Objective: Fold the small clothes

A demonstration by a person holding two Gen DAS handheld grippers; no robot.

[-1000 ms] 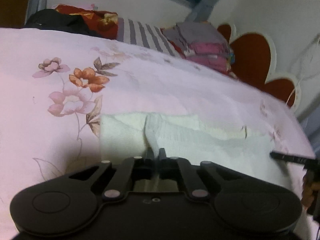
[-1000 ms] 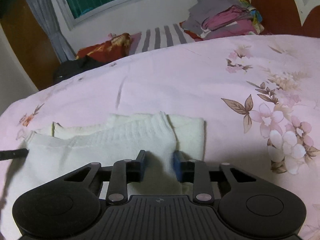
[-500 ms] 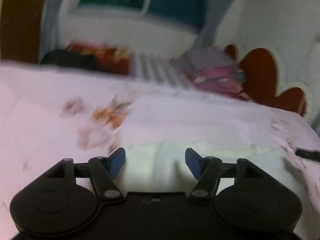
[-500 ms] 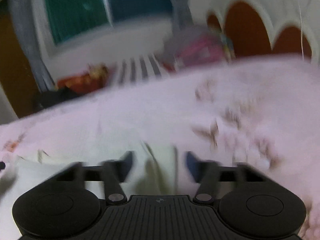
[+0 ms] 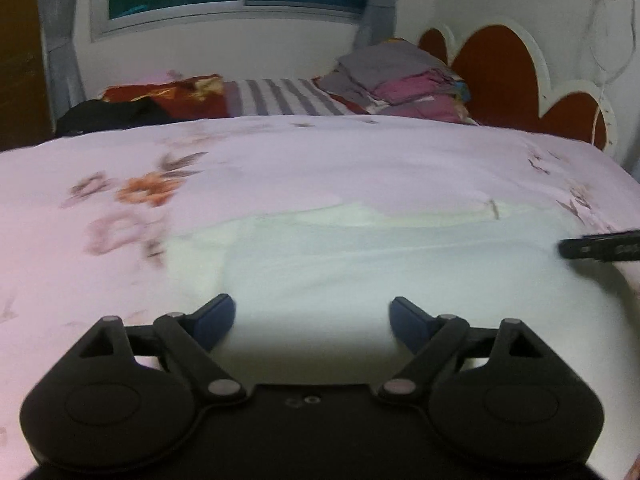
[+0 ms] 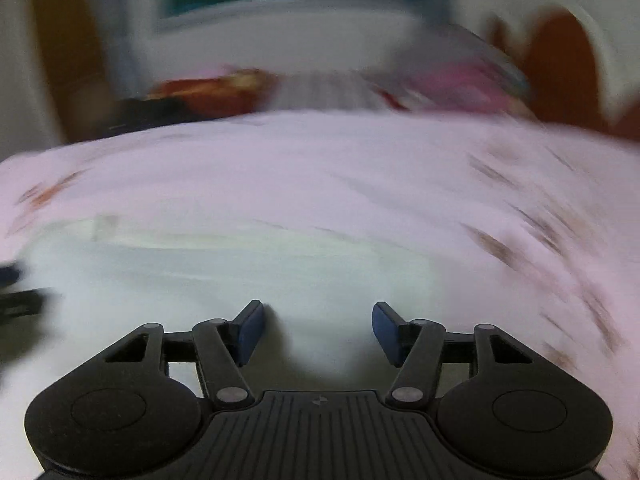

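on the pink floral bed cover [image 5: 280,168], a white knit garment [image 5: 360,264] lies flat, spread wide across the near edge, its far side doubled back in a pale band — looks like one fold is already laid. left tongs [image 5: 312,318] sit low over its left part, jaws opening, wide apart, cloth below them but the pads press on nothing. reads as a release so the fold stays put. right tongs [image 6: 318,330] are over the right part of the same garment [image 6: 240,276], jaws closing slightly but with a clear gap, nothing pinched; that view is motion-blurred. far back by the headboard [image 5: 500,76]: a stack of folded clothes [image 5: 400,80], probably the finished pile. likely next: regrip the edges for the second fold.
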